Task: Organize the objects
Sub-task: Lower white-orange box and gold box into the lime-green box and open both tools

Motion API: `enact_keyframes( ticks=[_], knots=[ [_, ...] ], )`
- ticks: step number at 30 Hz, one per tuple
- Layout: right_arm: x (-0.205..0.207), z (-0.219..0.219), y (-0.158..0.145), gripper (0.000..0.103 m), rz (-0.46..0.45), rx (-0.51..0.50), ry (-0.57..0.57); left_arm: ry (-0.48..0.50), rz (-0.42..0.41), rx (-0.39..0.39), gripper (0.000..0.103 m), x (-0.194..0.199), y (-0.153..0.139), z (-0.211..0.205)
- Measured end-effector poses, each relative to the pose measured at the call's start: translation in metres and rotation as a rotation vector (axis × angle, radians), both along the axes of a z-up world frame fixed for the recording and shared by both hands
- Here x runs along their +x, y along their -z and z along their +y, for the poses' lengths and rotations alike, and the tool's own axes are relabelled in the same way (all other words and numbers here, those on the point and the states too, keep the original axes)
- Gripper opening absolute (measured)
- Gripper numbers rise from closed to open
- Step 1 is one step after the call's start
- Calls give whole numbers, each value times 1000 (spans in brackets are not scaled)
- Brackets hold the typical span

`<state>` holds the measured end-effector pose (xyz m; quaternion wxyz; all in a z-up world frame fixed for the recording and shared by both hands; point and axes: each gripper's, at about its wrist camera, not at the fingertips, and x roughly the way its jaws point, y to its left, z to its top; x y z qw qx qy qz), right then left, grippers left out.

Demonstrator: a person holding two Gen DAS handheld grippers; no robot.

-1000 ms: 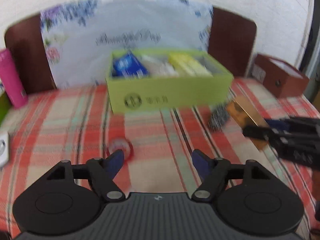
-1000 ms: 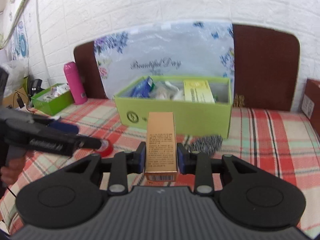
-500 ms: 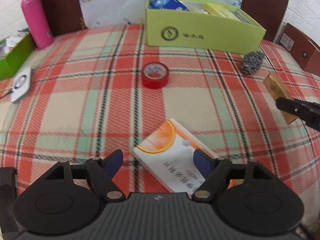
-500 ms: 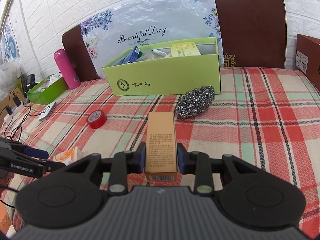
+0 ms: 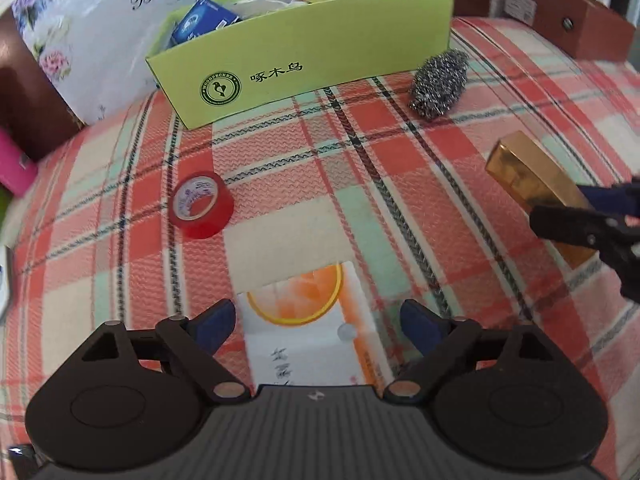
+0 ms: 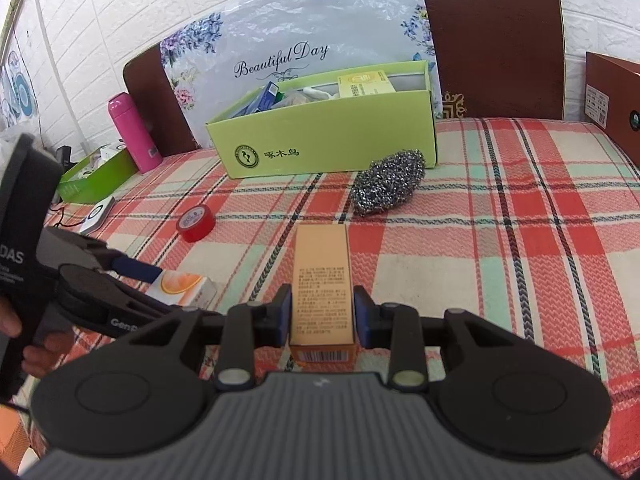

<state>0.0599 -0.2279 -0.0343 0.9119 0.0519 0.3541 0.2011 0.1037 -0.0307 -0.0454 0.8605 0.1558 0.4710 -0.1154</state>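
1. A plaid tablecloth (image 6: 520, 240) in red, cream and green covers the table where I work, a floral "Beautiful Day" board (image 6: 288, 40) propped against the white brick wall behind it
2. A lime-green open box (image 6: 332, 140) stands at the far side of the cloth, holding a blue packet (image 5: 204, 20) at its left end and a yellow carton (image 6: 364, 82) toward its right
3. My right tongs (image 6: 322, 314) are clamped on a gold carton (image 6: 322, 280), pads pressed to its two long sides near the end closest to me; the carton points toward the green box
4. My left tongs (image 5: 318, 326) stand wide apart over a white packet with an orange-slice print (image 5: 304, 320), one pad to each side, neither touching it; the packet lies flat on the cloth
5. A steel wool scourer (image 6: 388, 186) sits just in front of the green box's right corner, beyond the gold carton
6. A pink bottle (image 6: 134, 132) stands upright at the far left, beside a second, darker green box (image 6: 96, 176)
7. A roll of red tape (image 5: 202, 204) lies on the cloth between the green box and the orange-print packet, well apart from both
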Motion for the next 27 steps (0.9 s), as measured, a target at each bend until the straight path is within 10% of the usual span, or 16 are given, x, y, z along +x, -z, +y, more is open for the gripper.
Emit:
enact_keyframes(
  ticks=[4,14,27],
  knots=[
    [4,5,14,32,41,-23,-5,23,-10,54,94,-19,3,12],
    [4,22,15,31,-1,-116,-22,46,-18,-96,72,-16,-3,14],
    [74,27,-92,31,-309,-93,-5,-41,-318,-348,72,68,-137,2]
  ],
)
